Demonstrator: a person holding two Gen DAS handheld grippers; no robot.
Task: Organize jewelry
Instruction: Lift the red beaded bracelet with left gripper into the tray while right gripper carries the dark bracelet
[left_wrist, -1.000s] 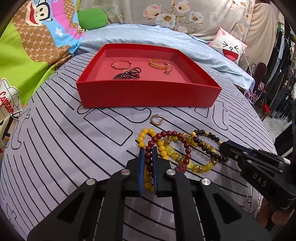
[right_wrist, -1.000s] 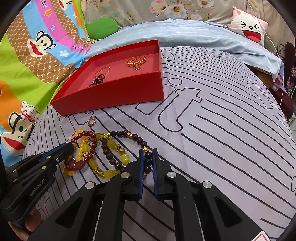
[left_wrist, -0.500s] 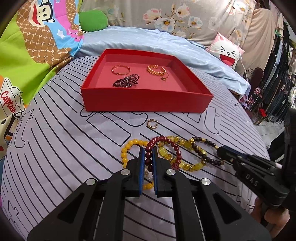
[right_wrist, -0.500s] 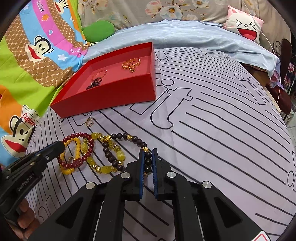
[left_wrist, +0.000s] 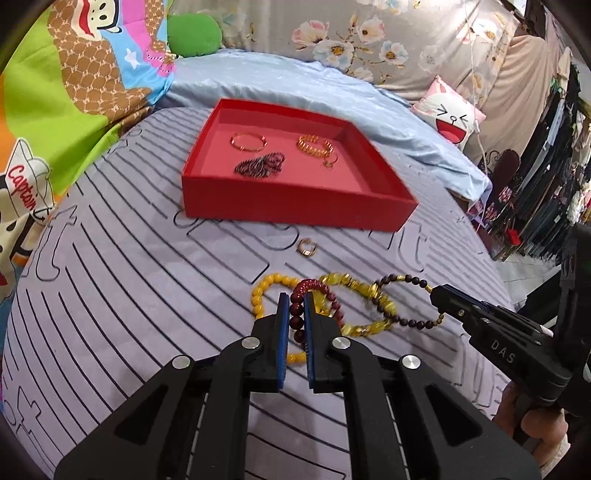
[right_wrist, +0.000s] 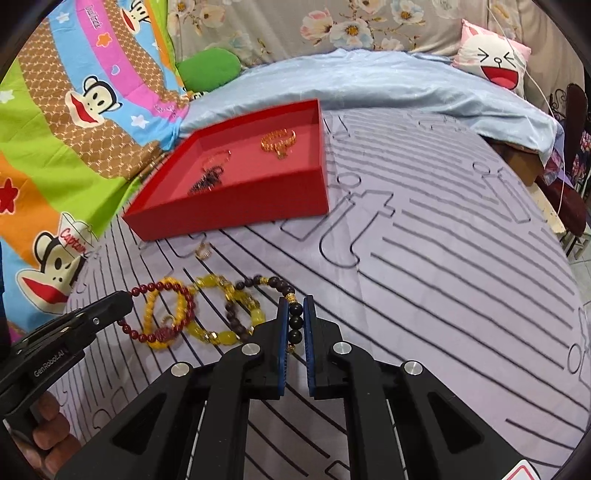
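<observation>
Now my left gripper (left_wrist: 294, 308) pinches the dark red bead bracelet (left_wrist: 317, 295), my right gripper (right_wrist: 295, 317) the black bead bracelet (right_wrist: 258, 295), both in front of the red tray (left_wrist: 295, 201). Light, limp, slippery strands tangled with yellow bracelets (right_wrist: 207, 321); I'd grip across beads, lifting slowly.

On the bedspread (left_wrist: 122, 295), the tray (left_wrist: 295, 206) lies at twelve o'clock in the left wrist view. In it, a thin bangle (left_wrist: 249, 141) sits at its ten o'clock, a chain bracelet (left_wrist: 314, 144) at one, a coiled bead string (left_wrist: 260, 166) nearer the front wall. Before the tray lies a ring (left_wrist: 307, 247); nearer still, four bead bracelets (left_wrist: 347, 302) overlap in a row. A pillow (left_wrist: 448, 118) lies at two o'clock, behind the tray.
</observation>
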